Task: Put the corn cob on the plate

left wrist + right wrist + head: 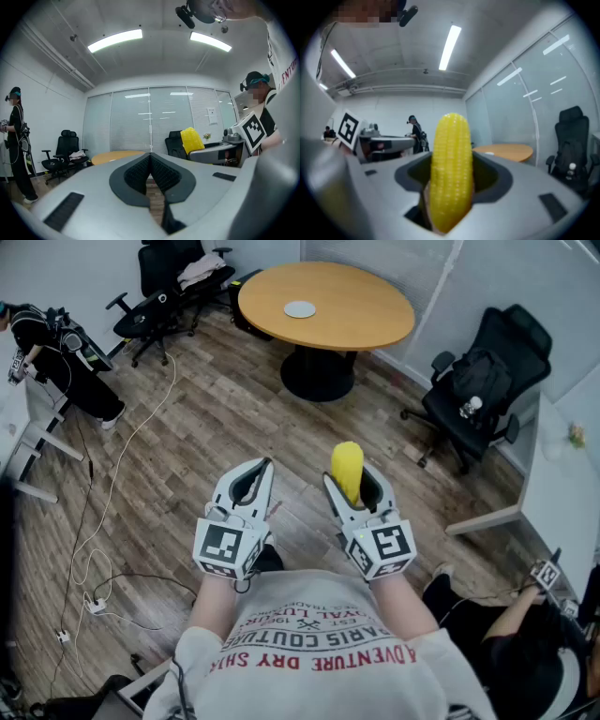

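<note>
A yellow corn cob (346,470) stands upright between the jaws of my right gripper (348,478), which is shut on it; the cob (451,168) fills the middle of the right gripper view. My left gripper (262,470) is held beside it, about a hand's width to the left, shut with its dark pads (140,171) meeting and nothing between them. From the left gripper view the cob (191,139) shows to the right. A small white plate (300,309) lies on the round wooden table (366,315) well ahead across the wooden floor.
Black office chairs (173,287) stand at the far left of the table, and another with a bag (483,381) at its right. A white desk (562,493) runs along the right. Cables (103,521) trail over the floor at left. A person (56,352) stands far left.
</note>
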### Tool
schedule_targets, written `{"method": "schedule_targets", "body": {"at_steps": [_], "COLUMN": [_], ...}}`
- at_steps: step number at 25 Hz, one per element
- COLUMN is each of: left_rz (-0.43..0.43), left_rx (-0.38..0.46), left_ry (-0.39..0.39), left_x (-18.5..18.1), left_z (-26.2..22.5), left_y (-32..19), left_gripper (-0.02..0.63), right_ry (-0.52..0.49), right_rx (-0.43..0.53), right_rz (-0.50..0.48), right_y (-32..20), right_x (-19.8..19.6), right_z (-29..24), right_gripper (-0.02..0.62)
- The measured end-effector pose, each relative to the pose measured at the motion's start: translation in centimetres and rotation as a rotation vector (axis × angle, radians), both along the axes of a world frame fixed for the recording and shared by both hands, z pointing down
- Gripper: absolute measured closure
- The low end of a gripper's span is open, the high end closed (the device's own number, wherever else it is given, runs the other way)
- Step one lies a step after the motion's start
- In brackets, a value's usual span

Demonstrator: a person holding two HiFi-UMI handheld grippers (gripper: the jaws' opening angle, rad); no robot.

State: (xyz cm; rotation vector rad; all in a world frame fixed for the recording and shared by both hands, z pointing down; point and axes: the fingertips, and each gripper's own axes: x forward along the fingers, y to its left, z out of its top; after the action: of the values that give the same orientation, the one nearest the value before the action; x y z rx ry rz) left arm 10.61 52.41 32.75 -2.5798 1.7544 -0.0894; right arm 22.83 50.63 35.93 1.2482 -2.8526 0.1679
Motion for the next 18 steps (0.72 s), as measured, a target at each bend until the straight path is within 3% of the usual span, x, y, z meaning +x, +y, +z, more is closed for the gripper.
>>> {"method": "schedule_targets", "body": {"at_steps": [18], "left_rz": [0.004], "left_rx": [-0.045], "left_ry": [0.028], "left_x": [-2.2], "left_z": [2.7], "left_y": [-2.2], "left_gripper": [0.574], "right_ry": [-0.028], "right_rx": [-0.082], "right_rz": [0.034], "right_y": [-2.6], "right_x": [-1.5], "right_z": [2.2], "right_gripper": [0.329]}}
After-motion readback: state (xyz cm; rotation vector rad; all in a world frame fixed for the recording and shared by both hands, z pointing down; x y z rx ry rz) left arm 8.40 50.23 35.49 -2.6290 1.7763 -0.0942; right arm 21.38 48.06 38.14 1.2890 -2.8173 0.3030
